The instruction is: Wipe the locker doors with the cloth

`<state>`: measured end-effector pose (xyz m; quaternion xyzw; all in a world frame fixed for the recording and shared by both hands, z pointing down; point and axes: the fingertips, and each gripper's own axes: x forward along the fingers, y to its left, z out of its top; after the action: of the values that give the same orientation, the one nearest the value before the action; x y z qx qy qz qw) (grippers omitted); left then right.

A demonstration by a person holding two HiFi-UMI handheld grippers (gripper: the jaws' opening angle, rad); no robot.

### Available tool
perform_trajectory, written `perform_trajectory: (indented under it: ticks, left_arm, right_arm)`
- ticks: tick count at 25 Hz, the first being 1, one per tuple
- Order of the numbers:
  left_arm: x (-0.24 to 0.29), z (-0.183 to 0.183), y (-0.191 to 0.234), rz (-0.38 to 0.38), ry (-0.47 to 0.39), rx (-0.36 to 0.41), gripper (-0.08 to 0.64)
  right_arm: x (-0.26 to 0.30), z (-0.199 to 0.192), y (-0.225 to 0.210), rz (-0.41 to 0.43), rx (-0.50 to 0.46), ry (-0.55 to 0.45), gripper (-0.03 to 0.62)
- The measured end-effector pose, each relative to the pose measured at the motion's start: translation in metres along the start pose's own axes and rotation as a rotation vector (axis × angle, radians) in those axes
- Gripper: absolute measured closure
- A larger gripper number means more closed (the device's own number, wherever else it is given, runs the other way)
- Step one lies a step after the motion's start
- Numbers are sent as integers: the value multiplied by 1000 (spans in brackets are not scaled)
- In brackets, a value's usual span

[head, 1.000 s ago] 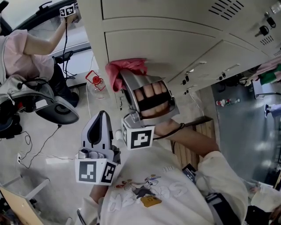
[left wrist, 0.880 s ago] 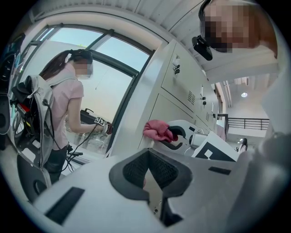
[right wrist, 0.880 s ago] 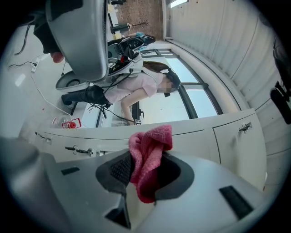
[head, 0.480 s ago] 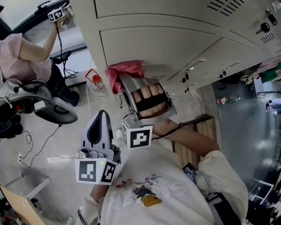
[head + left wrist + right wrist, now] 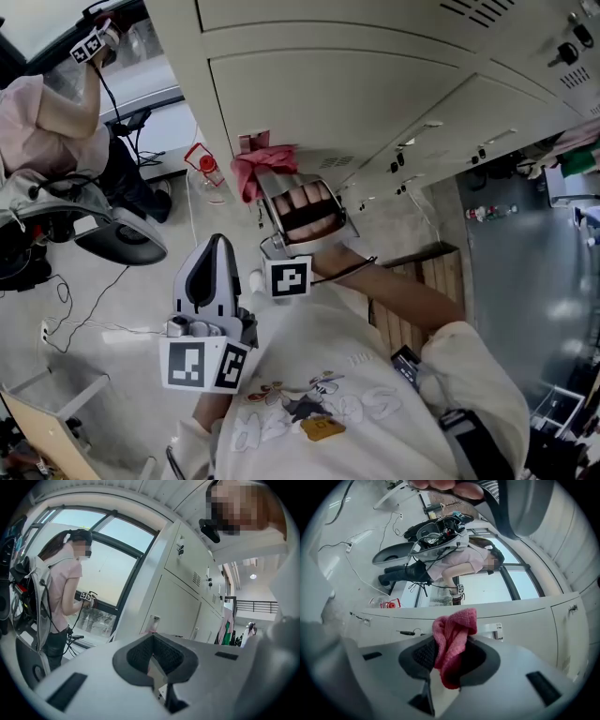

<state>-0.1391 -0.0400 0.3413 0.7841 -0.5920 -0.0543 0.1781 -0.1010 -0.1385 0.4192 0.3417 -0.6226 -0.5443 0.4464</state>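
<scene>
Pink cloth (image 5: 251, 169) in outstretched right gripper (image 5: 270, 176), at locker door (image 5: 309, 94).

so the right tongs (image 5: 270, 178) are reaching forward on an outstretched arm (image 5: 403, 298), clamping the cloth (image 5: 255, 167); left tongs (image 5: 217, 249) are hanging lower, pinched together, empty

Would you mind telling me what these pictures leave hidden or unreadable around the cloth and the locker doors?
- Whether the cloth touches the locker door: in the head view the right gripper and the hand cover the contact.
- Print on the door's label: too small in every view.
- The upper locker doors: cut off by the head view's top edge.
- The red item on the floor: too small to identify.
</scene>
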Motion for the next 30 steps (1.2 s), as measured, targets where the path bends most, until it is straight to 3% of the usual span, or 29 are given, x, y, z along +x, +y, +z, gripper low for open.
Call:
perform_trajectory:
  ticks: [8, 17, 22, 30]
  left_arm:
    - [-4, 1, -6, -7, -7, 2, 554]
    - [-9, 1, -10, -12, -10, 2, 555]
    - [-8, 0, -14, -22, -13, 2, 555]
    - [-3, 0, -27, -62, -14, 5, 555]
  right_arm:
    - [-4, 3, 14, 61, -1, 0, 475]
    - [-12, 2, 7, 60, 16, -21, 472]
    - [-30, -7, -32, -10, 68, -23, 472]
    - [-54, -27, -104, -157, 68, -4, 472]
